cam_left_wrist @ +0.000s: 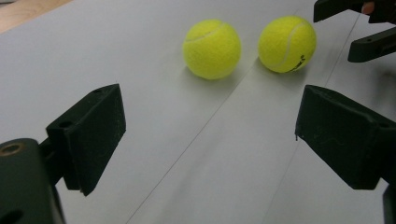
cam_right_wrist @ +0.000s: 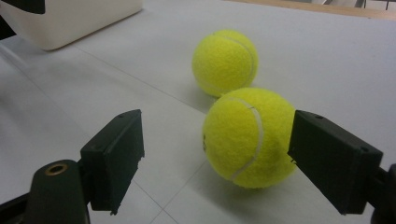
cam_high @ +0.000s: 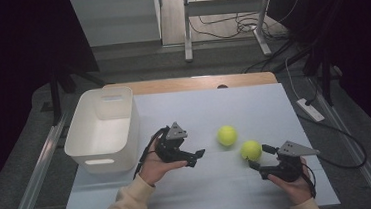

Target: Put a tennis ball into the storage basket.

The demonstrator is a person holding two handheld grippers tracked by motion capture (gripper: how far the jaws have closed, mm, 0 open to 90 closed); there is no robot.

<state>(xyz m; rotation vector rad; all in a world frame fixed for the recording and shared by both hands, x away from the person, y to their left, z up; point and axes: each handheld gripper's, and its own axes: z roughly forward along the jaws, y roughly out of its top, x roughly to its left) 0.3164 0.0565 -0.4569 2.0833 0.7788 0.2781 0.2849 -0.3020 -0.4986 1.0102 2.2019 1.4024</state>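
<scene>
While both claws sit low over the table (cam_high: 200, 188), neither grips anything. Right claw (cam_high: 257, 155): jaws spread wide, one on either side of the nearer tennis ball (cam_high: 251, 150). In the right gripper view this ball (cam_right_wrist: 250, 137) lies between the jaws, close against the right-hand one; contact can't be confirmed. Clear gap to the left-hand jaw. Ball rests on the table surface, not lifted.

Second tennis ball (cam_high: 227, 135) sits just beside the first, towards the table centre, approx. midway between the two claws. In the right gripper view it (cam_right_wrist: 225, 62) lies just beyond the nearer ball; can't tell whether they touch. In the left gripper view the two balls (cam_left_wrist: 212, 48) (cam_left_wrist: 287, 44) show a narrow gap between them.

Left claw (cam_high: 197, 156): jaws wide apart, nothing between them, pointed towards the balls from the left, near but apart from them. Left gripper view: both balls ahead of its jaws, w/ the right claw's jaws (cam_left_wrist: 359, 28) at top right.

White bin (cam_high: 104, 131): standing upright at the left side of the table, well apart from both balls.
</scene>
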